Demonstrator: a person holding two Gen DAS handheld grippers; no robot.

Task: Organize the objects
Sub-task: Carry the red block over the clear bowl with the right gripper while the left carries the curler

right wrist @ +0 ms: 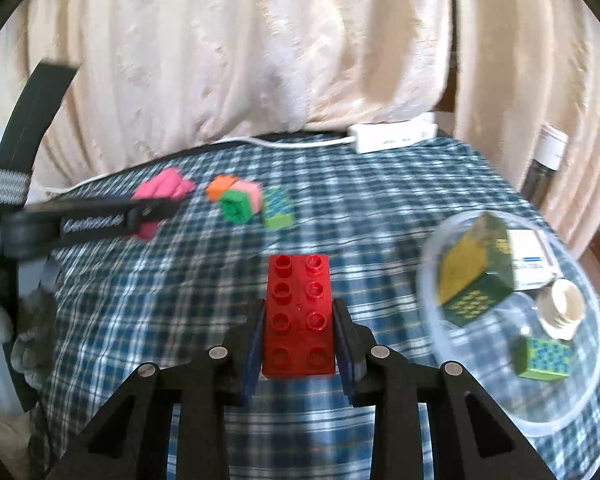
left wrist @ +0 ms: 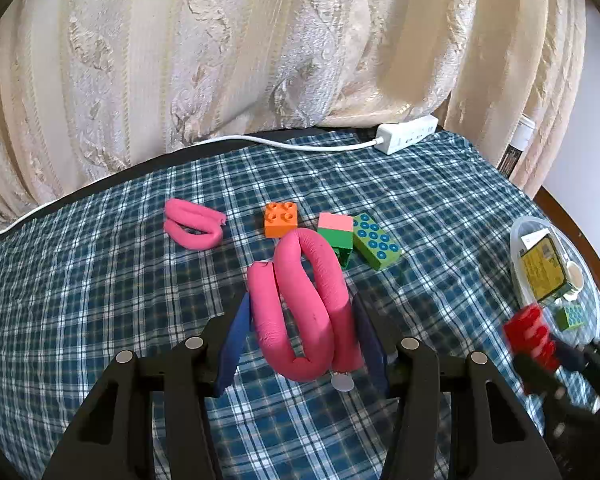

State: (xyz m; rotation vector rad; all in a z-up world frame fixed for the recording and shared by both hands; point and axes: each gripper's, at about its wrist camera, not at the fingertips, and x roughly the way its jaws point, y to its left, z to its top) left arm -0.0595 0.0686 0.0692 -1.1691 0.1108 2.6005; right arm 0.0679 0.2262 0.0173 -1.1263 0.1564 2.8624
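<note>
Both grippers loaded above the plaid cloth (left wrist: 100, 264).

Left gripper (left wrist: 298, 316): jaws clamped on a folded pink foam roller (left wrist: 300, 304), lifted near the orange block (left wrist: 281, 220), pink-green block (left wrist: 336, 236) and dotted green block (left wrist: 376, 246). Right gripper (right wrist: 299, 320): jaws pressed on a red brick (right wrist: 299, 312), just left of the clear bowl (right wrist: 432, 320) holding boxes. Second pink roller (left wrist: 194, 224) lies on the cloth.

Your right gripper (left wrist: 540, 354) shows only as a motion-smeared shape at the left wrist view's right edge. Beyond its fingers, the blurred printing on the yellow-green cardboard box (right wrist: 474, 280) in the clear plastic bowl (right wrist: 432, 336) can't be read. Your left gripper (right wrist: 152, 210) hides part of the folded pink foam roller (right wrist: 164, 184).
</note>
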